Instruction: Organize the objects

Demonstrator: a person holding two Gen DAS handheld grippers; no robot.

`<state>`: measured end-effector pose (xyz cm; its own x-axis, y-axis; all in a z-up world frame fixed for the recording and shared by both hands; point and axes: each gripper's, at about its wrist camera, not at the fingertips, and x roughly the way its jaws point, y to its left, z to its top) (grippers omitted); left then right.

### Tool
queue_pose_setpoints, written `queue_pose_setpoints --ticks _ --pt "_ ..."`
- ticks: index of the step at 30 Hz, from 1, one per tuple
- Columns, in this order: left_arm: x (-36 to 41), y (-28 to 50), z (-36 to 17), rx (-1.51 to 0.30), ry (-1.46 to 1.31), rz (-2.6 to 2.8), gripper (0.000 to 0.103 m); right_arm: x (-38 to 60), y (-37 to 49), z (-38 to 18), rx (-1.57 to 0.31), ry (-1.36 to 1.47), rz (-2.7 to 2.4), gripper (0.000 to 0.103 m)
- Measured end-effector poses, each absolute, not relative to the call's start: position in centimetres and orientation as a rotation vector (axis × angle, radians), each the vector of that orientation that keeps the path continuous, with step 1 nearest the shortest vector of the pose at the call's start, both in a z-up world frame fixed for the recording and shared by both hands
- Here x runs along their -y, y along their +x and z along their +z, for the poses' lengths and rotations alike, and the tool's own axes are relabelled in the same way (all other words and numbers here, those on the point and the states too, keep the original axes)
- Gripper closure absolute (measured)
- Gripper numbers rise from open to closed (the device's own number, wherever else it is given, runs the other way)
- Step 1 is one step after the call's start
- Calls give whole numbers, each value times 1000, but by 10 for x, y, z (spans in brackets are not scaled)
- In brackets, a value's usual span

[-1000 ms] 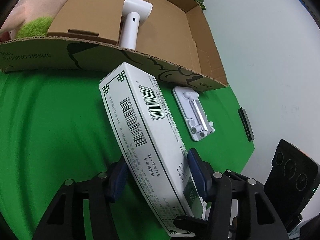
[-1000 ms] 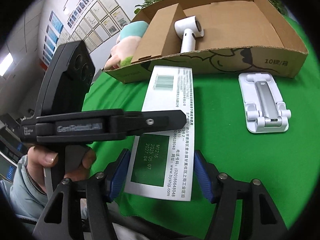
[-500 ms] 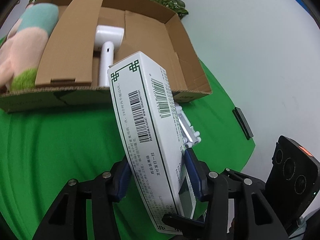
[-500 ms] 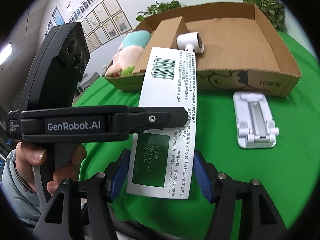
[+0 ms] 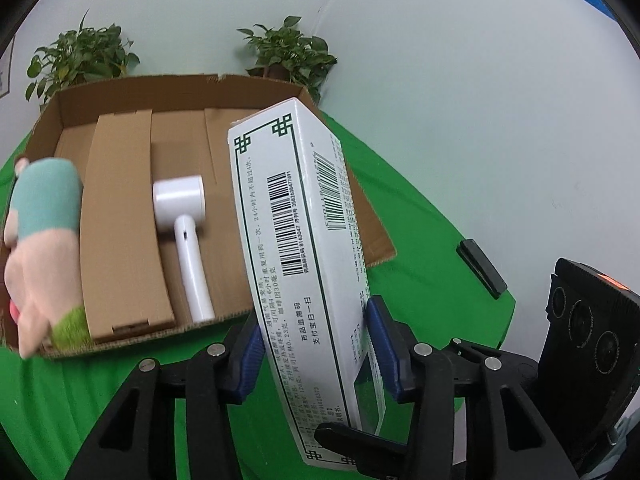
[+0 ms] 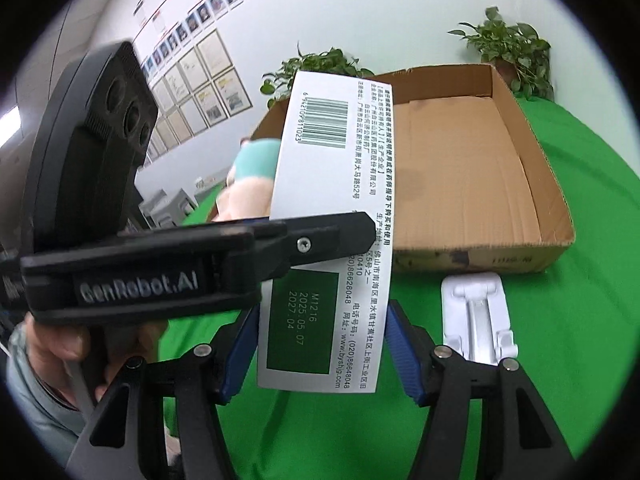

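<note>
Both my grippers hold the box (image 5: 304, 264), the left gripper (image 5: 314, 354) closing on its sides and the right gripper (image 6: 320, 354) clamping its lower end, its long axis tilted up toward the carton (image 5: 120, 240) ahead.

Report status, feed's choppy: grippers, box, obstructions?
Left gripper closing on white box, right gripper clamping it too. Cardboard tray ahead. Nothing blocking.
</note>
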<state>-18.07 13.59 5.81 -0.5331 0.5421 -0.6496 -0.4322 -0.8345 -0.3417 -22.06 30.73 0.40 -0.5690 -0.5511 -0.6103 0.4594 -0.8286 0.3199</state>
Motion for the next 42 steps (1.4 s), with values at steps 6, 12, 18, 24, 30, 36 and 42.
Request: queue_pose_setpoints --ticks 6,12,18,24,30,36,42 --pt "-137 -196 86 155 -1007 2366 58 -305 -241 21 159 922 -2386 43" --pt "-142 -241 117 132 -981 2382 58 -307 -277 41 167 890 -2398 43" --pt "-143 -294 124 149 -1030 2383 58 -307 -324 44 175 946 -2358 43" --pt "-142 -326 107 180 -1083 2360 58 -307 -347 33 180 1009 -2321 43" --pt "-145 -345 61 214 -1194 2319 58 -309 -357 2 199 1102 -2289 43" --pt "-150 -363 25 258 -1279 2276 58 -311 -366 -29 206 1190 -2268 43" --pt "-160 -375 6 254 -1331 2258 58 -314 -370 -49 198 1253 -2267 43"
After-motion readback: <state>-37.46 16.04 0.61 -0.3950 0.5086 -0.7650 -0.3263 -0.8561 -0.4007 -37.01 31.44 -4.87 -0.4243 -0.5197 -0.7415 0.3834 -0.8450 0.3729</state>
